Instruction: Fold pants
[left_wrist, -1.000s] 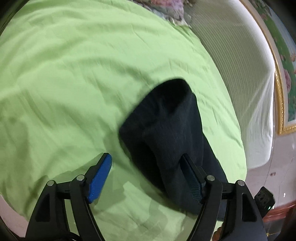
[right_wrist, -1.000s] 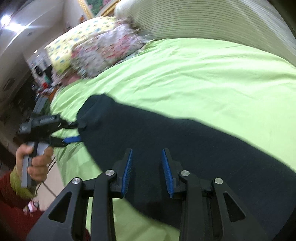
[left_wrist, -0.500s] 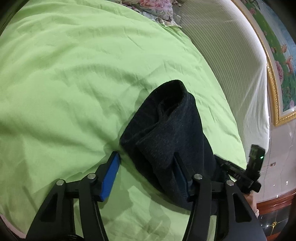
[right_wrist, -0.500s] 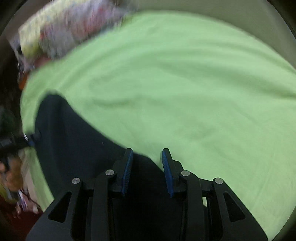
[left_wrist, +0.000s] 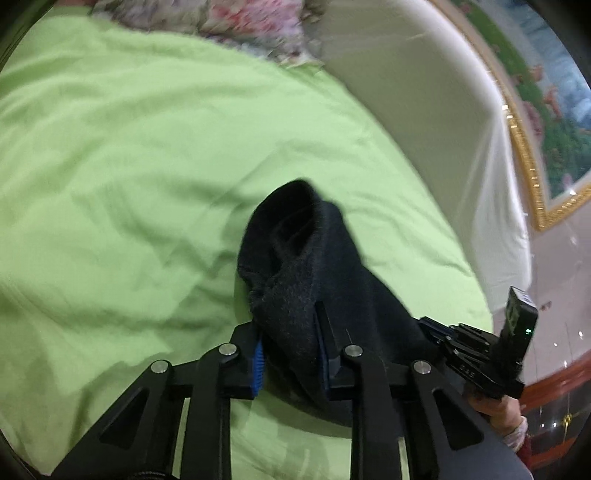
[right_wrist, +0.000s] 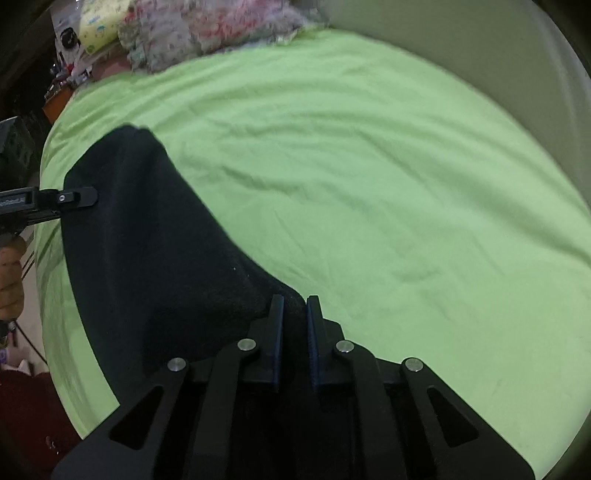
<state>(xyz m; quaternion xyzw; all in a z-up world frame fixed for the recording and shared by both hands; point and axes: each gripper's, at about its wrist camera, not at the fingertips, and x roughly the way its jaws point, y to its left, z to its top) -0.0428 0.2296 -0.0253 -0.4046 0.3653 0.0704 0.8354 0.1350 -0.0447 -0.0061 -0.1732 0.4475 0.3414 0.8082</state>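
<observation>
The dark navy pants (left_wrist: 314, 280) lie on the green bedsheet (left_wrist: 129, 166). My left gripper (left_wrist: 290, 332) is shut on a bunched end of the pants, cloth filling the gap between its blue pads. In the right wrist view the pants (right_wrist: 155, 251) stretch from the lower middle to the left. My right gripper (right_wrist: 294, 314) is shut on their near edge. The left gripper (right_wrist: 74, 197) shows at the far left edge, clamped on the other end. The right gripper (left_wrist: 476, 362) shows at the lower right of the left wrist view.
Floral pillows (right_wrist: 221, 33) lie at the head of the bed. A white padded headboard (left_wrist: 424, 110) runs along the right, with a gold-framed painting (left_wrist: 546, 110) behind it. The green sheet (right_wrist: 369, 184) spreads wide beyond the pants.
My left gripper has closed from wide open onto the bunched end of the pants. My right gripper has narrowed and clamped onto the cloth edge. Both views have shifted.
</observation>
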